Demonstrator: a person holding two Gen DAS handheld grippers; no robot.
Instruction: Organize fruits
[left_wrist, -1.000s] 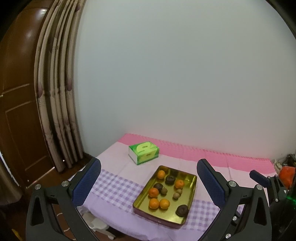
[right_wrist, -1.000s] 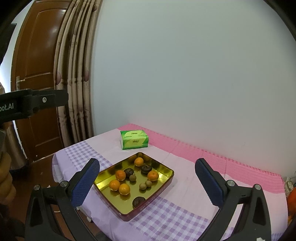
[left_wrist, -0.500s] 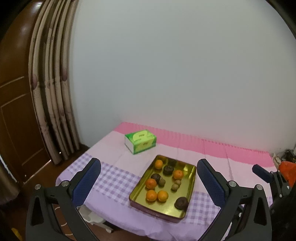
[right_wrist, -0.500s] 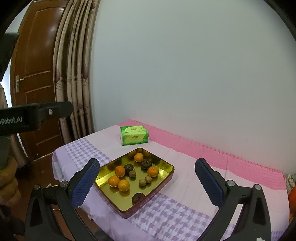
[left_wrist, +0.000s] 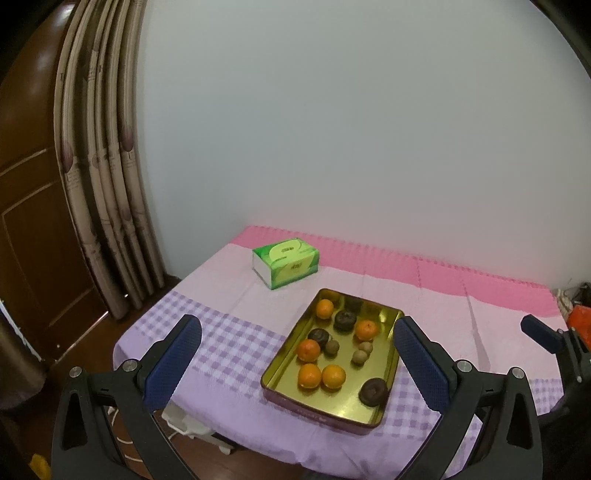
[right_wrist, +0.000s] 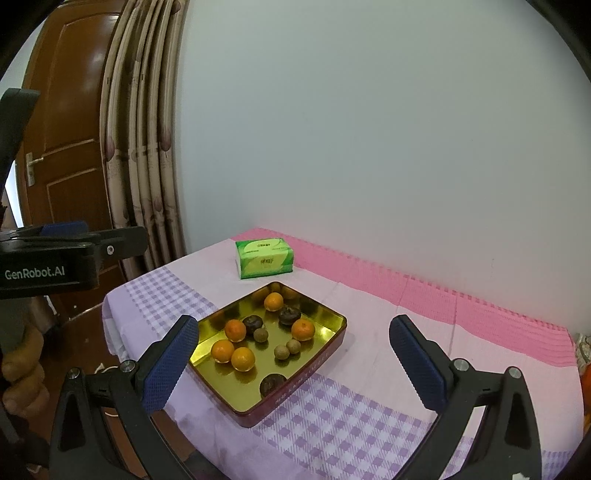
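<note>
Left wrist view: left gripper (left_wrist: 293, 354) and right gripper (right_wrist: 293, 354) both gape empty, held back above the near table edge. Beyond them, fruits (left_wrist: 334, 349) lie mixed in the gold tray (left_wrist: 384, 369), oranges, dark and small brown ones unsorted by kind; tissue box (left_wrist: 285, 261) farther back.

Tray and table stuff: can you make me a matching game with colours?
Things:
1. tray
2. tissue box
3. mat
4. gripper pads

Colours:
a. pink
b. blue
c. gold
d. green

Pairs: 1-c, 2-d, 3-a, 4-b
</note>
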